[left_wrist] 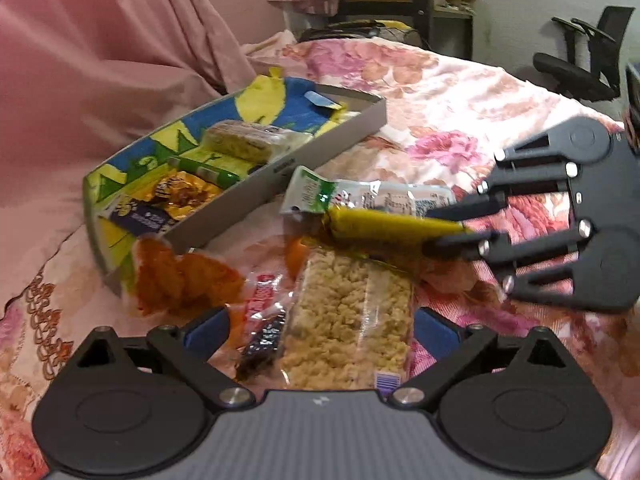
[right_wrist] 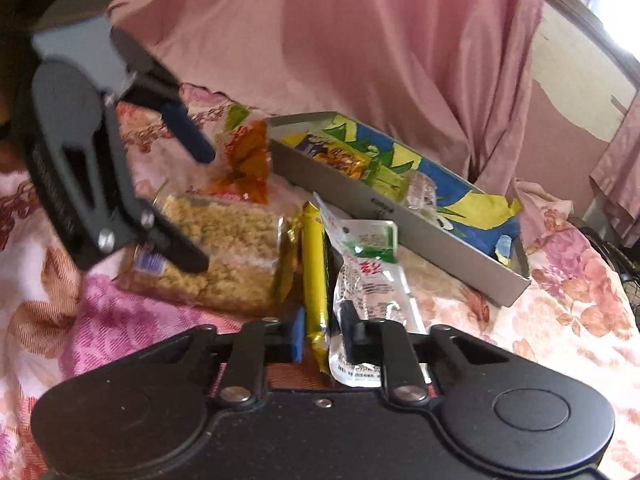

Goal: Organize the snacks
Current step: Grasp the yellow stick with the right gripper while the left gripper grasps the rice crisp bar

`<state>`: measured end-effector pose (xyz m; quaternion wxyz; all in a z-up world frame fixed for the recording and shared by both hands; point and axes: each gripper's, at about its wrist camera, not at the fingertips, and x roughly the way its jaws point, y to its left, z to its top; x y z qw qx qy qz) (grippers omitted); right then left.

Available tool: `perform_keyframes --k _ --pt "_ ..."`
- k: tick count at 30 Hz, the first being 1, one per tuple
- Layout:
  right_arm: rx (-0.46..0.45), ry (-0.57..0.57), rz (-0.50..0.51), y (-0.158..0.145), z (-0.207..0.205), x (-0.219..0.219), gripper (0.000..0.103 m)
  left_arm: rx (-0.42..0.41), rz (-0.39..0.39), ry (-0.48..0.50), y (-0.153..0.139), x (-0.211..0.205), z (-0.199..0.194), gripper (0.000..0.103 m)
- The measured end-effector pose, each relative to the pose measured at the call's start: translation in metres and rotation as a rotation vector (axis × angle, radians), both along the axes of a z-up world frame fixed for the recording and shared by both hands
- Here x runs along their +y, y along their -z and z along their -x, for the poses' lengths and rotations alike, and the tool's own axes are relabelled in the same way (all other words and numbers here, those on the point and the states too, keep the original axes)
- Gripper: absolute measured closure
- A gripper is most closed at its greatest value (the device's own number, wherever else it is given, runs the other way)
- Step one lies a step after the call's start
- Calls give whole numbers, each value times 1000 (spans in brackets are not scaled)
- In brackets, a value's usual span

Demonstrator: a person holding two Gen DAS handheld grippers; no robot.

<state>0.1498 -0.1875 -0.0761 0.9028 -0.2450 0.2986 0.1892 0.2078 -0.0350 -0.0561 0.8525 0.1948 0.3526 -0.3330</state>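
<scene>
On the floral bedspread [left_wrist: 460,92], my left gripper [left_wrist: 322,334] stands open, its blue pads on either side of a clear pack of crumbly yellow cake [left_wrist: 352,328] and a red-and-black candy wrapper [left_wrist: 264,328]. In the right wrist view the left gripper [right_wrist: 204,210] hovers over that cake pack [right_wrist: 228,248]. My right gripper [right_wrist: 322,334] is shut on the near end of a yellow stick snack [right_wrist: 314,256]; the left wrist view shows the right gripper [left_wrist: 428,230] pinching this stick [left_wrist: 384,224]. A white-and-green pouch [right_wrist: 372,276] lies beside it. The grey box [left_wrist: 280,176] holds several snacks.
An orange snack bag [left_wrist: 180,280] leans at the box's near corner. Pink fabric [left_wrist: 100,60] hangs behind the box. A dark shelf unit [left_wrist: 400,0] and a black office chair [left_wrist: 580,64] stand beyond the bed's far edge.
</scene>
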Motion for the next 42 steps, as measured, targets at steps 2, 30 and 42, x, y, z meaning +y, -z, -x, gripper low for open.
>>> perform_keyframes --k 2,30,42 --pt "14 8 -25 -4 -4 -5 85 1 -9 17 3 -4 1 5" --pt "98 46 -183 -4 -13 -23 72 -8 -161 12 15 -36 10 26" --pt "3 -36 -39 11 -8 2 70 73 -97 -124 12 -8 26 26"
